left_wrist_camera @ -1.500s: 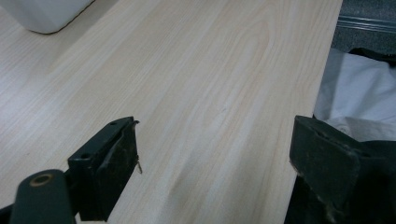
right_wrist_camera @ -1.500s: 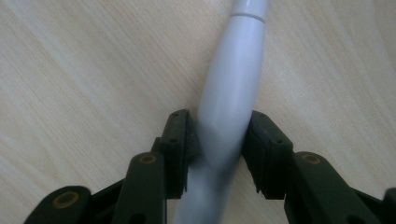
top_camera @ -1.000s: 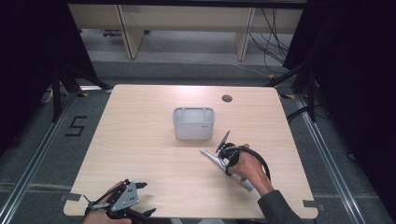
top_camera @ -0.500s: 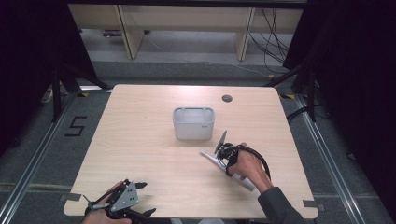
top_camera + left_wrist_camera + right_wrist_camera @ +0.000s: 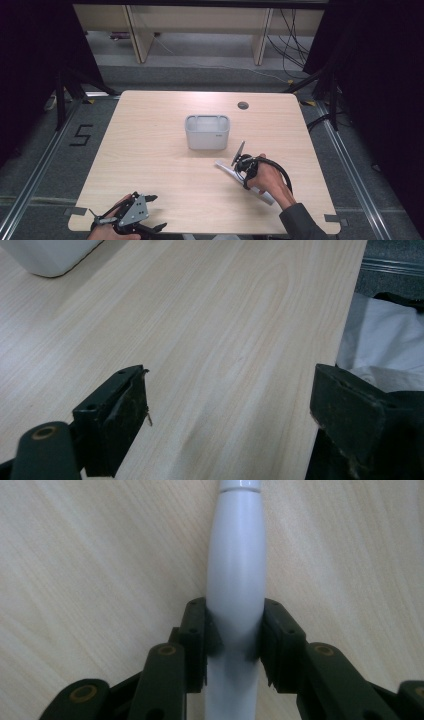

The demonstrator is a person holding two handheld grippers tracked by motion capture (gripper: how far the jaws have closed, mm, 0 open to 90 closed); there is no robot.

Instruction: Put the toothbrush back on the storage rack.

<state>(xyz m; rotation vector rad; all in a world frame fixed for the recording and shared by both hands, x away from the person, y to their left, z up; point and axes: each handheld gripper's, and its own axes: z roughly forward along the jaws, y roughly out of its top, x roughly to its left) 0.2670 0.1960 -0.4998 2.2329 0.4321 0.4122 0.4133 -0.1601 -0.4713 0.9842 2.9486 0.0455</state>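
Clearly the right gripper (image 5: pixel 235 645) has its two black jaws pressed against the flanks of a smooth, pale grey-white handle (image 5: pixel 236 580), a rounded, gently swelling body that narrows toward a seam near its far end. The right gripper view gives that gloss and the curve of the plastic, and the fine diagonal grain of the light wood worktop (image 5: pixel 75 555) beneath.

From the high view the same handle (image 5: pixel 227 171) reads as a long, slim white piece lying slantwise on the worktop (image 5: pixel 150 150), toward its right near corner, with the person's right hand (image 5: pixel 267 180) wrapped round the right gripper (image 5: pixel 241 165) and a black cable looping behind. Just beyond it, near the middle of the worktop, stands a squarish grey bin (image 5: pixel 207 132) with rounded corners and an open top.

The left gripper (image 5: pixel 131 220) rests at the near left edge; the left gripper view shows its matte, scuffed black jaws standing wide apart over bare wood, and a rounded corner of the bin (image 5: pixel 47 255) at top left.
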